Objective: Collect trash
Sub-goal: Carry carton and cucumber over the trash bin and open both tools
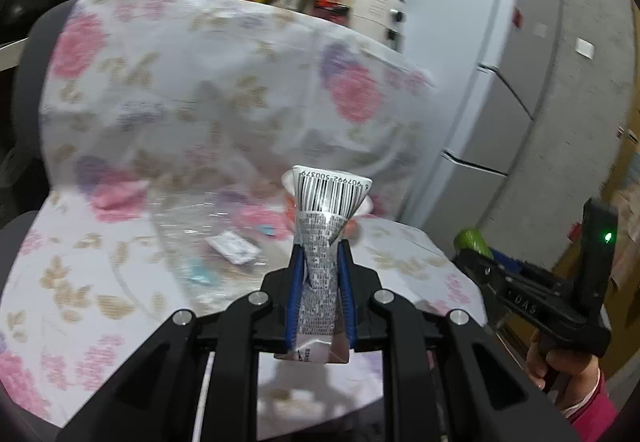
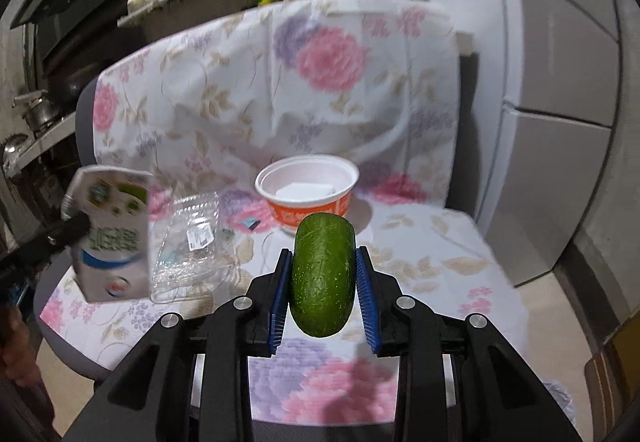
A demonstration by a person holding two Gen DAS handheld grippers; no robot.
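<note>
Above the seat of a chair (image 2: 460,242) draped in a flowered cloth (image 2: 224,90), two pieces of trash are being held clear of the surface. A flattened carton (image 1: 320,242) is being gripped by the left claw (image 1: 320,262), its blue pads closed on the crushed sides and its barcode end pointing forward along the fingers; from the right wrist view the same carton (image 2: 112,234) is being seen as hanging at the left, over the chair's edge. A green piece of melon rind (image 2: 323,274) is being pinched by the right claw (image 2: 323,282), curved skin facing the camera and long axis running forward between the pads. Still lying on the seat are a clear plastic clamshell (image 2: 188,246) and an orange-sided paper bowl (image 2: 308,186) with a white scrap inside. The bowl is sitting straight ahead of the right claw and just beyond the rind, while the clamshell is lying between the two claws, nearer the left one. No bin is being shown in either view, so the direction of any drop cannot be told. Both claws are judged to be full, and a release elsewhere is probably being called for before the remaining trash can be taken.
</note>
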